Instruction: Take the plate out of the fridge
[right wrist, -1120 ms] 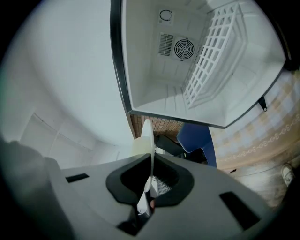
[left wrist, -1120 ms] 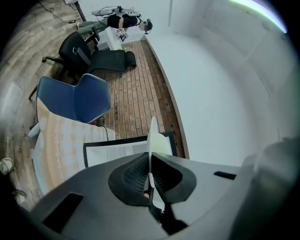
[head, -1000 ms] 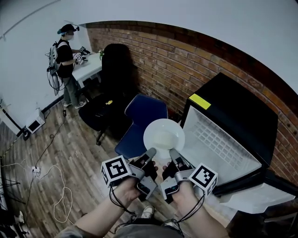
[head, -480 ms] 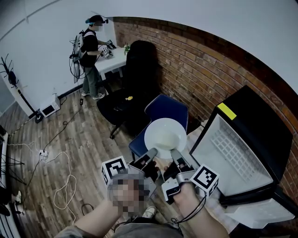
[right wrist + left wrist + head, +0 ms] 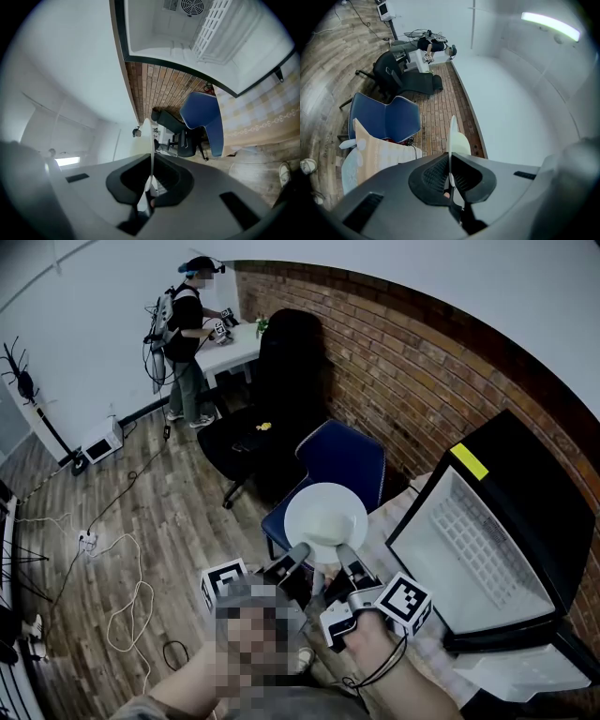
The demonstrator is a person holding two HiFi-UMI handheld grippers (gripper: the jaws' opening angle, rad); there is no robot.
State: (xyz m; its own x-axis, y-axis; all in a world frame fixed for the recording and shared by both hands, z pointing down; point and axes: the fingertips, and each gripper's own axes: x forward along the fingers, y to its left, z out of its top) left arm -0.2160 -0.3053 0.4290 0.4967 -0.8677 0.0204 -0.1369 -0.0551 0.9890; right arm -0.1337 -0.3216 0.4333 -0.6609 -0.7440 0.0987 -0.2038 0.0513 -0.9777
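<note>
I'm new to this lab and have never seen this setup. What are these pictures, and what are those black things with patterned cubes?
No robot here: a person holds two two-jaw grippers; the patterned cubes belong to them. One picture comes from a camera on the person's head, looking down. The other two come from cameras riding on each gripper, looking along its jaws. The left gripper and right gripper are both shut on the near rim of a white plate, held outside the open black fridge, near a blue chair. In the gripper views the plate shows edge-on between the jaws.
</note>
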